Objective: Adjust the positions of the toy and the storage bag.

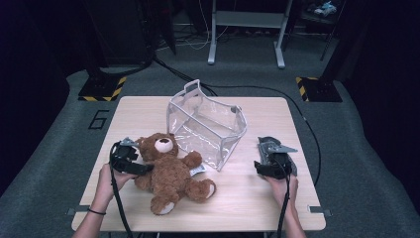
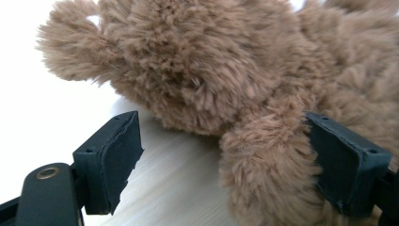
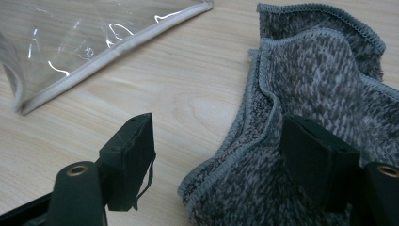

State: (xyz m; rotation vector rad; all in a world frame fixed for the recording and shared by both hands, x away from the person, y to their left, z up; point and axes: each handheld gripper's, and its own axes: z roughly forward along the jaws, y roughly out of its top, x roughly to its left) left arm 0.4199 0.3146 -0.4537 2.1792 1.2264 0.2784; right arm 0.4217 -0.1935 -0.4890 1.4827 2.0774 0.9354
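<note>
A brown teddy bear (image 1: 168, 173) lies on its back on the wooden table (image 1: 247, 198), left of centre. My left gripper (image 1: 140, 166) reaches it from the left. In the left gripper view the left gripper (image 2: 226, 160) is open, and one furry limb of the bear (image 2: 263, 179) rests between the jaws against the right pad, clear of the left pad. A grey knitted cloth (image 1: 263, 142) lies at the right under my right gripper (image 1: 268, 149). In the right gripper view the right gripper (image 3: 223, 160) stands open over the cloth (image 3: 320, 84), whose folded edge runs between the jaws.
A clear plastic bag (image 1: 208, 124) with white trim and a handle stands open in the middle of the table, between the bear and the cloth; its corner (image 3: 70, 56) lies close ahead of the right gripper. Black cables trail from both grippers toward the front edge.
</note>
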